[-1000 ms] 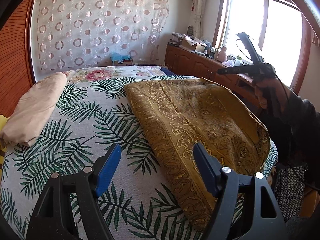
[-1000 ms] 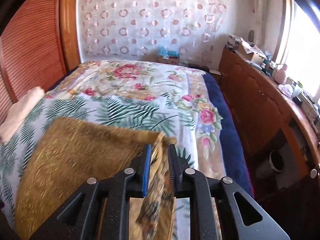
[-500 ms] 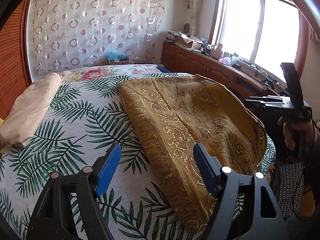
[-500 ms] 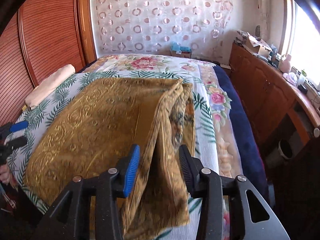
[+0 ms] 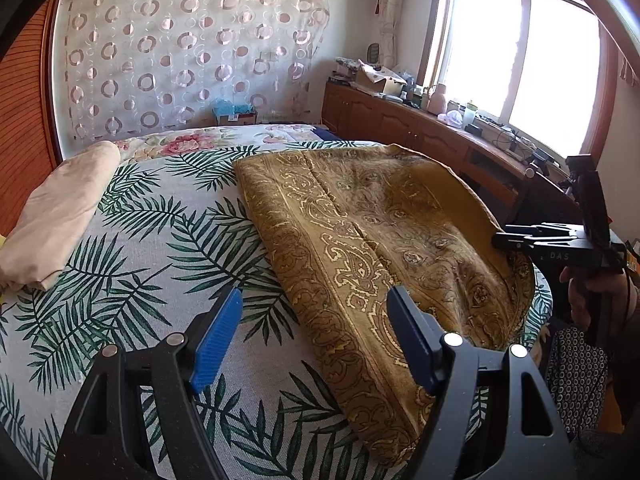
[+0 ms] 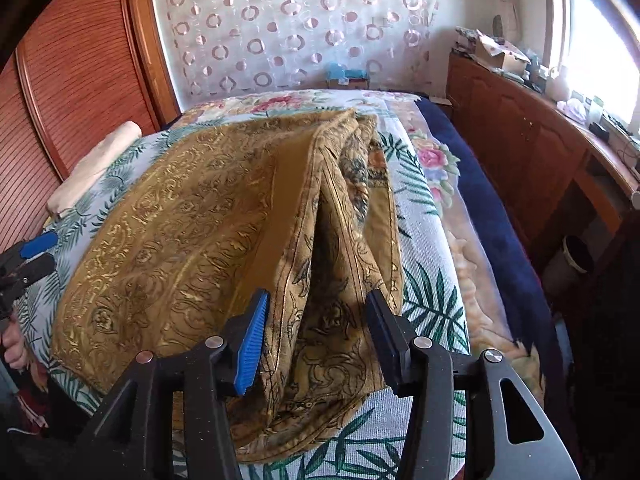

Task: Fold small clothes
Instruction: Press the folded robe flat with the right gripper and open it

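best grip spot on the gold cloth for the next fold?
Probably the raised hem of the gold cloth nearest the right gripper, taken from the bed's near side. The edge stands up in a ridge between the open fingers, which have just been opening, so they can close on it without digging into the bedspread.

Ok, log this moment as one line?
step: fold laid over | right gripper: opening, gold cloth edge between jaws | left gripper: open, empty, above bed

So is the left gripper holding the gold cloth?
No. The left gripper hovers open over the bedspread, beside the gold cloth, gripping nothing.
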The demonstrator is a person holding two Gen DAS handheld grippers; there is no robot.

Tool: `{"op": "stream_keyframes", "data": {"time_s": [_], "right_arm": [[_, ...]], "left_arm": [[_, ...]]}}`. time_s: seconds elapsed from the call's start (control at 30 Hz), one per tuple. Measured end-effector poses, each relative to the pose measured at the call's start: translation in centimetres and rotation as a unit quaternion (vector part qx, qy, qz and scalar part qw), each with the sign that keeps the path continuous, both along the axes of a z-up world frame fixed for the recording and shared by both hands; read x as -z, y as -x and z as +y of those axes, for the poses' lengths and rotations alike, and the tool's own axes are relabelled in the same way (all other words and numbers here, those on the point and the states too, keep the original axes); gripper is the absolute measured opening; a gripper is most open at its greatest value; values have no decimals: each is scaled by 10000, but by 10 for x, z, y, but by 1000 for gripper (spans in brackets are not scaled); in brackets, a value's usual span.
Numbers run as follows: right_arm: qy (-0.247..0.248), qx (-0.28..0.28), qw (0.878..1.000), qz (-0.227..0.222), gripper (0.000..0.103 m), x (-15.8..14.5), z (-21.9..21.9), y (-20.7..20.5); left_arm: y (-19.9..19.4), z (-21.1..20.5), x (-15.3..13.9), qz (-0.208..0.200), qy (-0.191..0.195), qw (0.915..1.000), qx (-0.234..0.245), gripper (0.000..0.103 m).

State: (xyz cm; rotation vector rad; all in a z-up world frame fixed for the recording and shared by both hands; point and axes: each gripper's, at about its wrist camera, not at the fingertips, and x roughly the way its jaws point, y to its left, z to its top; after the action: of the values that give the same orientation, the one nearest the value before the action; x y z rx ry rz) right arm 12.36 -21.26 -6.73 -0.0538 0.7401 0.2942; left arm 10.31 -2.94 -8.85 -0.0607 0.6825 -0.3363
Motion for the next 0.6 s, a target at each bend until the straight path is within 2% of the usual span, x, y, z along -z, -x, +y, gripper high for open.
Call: {"op": "stream_keyframes", "data": {"time_s": [0.13,0.17,0.2,0.27,0.33,0.5,0.6], "right_arm": [[39,-75,9999,70,51,2,2,0],[101,-110,9999,56,47,2,4,0],[153,-165,9997,32,40,2,7,0],[247,-278,9993,40,19,2,10,1],[379,-369,9986,-61,10,-1,12,5],[221,-365,9981,-444,5,-27,1,20],[281,-196,9982,-483,5,-34,-14,24]], "left_arm": [[-1,1,4,70,0,10000,-2,75],[-1,1,5,94,1,10000,-2,75],[-2,1,6,120,13,9999,7,75],[-3,1,8,165,29,9999,17,75],[-5,2,11,218,70,9997,24,75],[-4,2,8,245,75,9997,38,75],[-4,0,6,237,86,9997,80,75]]}}
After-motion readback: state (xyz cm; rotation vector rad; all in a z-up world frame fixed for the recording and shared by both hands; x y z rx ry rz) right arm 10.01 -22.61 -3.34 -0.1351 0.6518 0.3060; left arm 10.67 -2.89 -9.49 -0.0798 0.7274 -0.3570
